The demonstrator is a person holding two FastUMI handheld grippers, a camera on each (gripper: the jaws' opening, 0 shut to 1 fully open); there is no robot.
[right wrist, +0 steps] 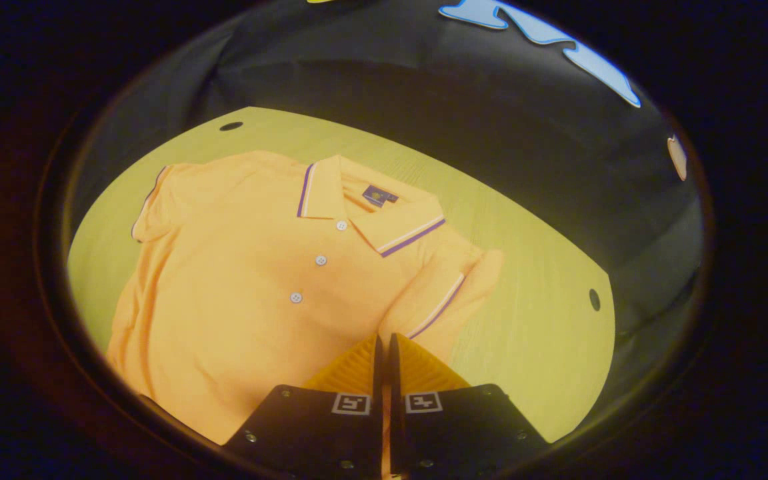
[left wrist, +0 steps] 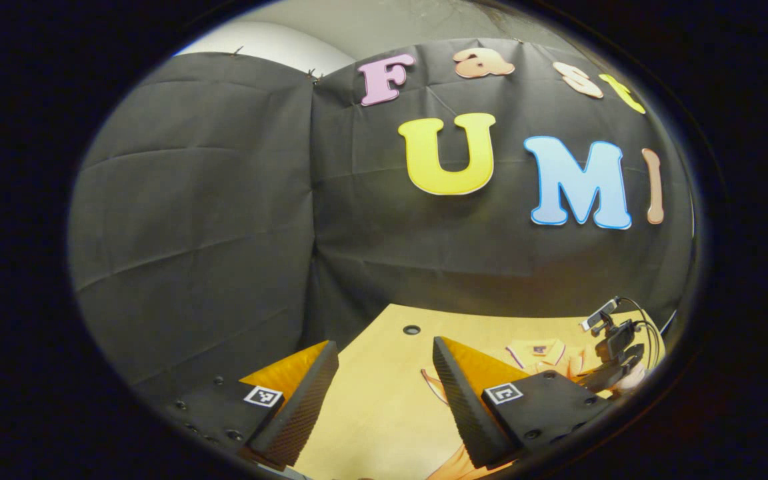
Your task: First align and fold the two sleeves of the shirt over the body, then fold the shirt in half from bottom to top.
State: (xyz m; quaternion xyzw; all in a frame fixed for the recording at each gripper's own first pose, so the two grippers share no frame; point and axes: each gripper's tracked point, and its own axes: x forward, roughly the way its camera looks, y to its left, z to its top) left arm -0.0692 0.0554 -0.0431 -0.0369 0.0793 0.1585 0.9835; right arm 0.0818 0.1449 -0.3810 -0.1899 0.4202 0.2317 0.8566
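I'm seeing warm, dim light from overhead in both views: the tabletop (right wrist: 537, 320) glows yellow at its near edge and darkens toward its far edge, where the booth wall casts shadow. The right gripper view is darker and softer, with the shirt (right wrist: 244, 280) slightly hazy yet free of glare. Fisheye distortion bows the tabletop's edges, and detail smears toward each round rim.

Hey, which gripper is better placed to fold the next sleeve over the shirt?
Right, probably. The right gripper is shut beside the striped sleeve of the shirt, already partly folded inward. The left gripper is open over bare table, aimed at the wall.
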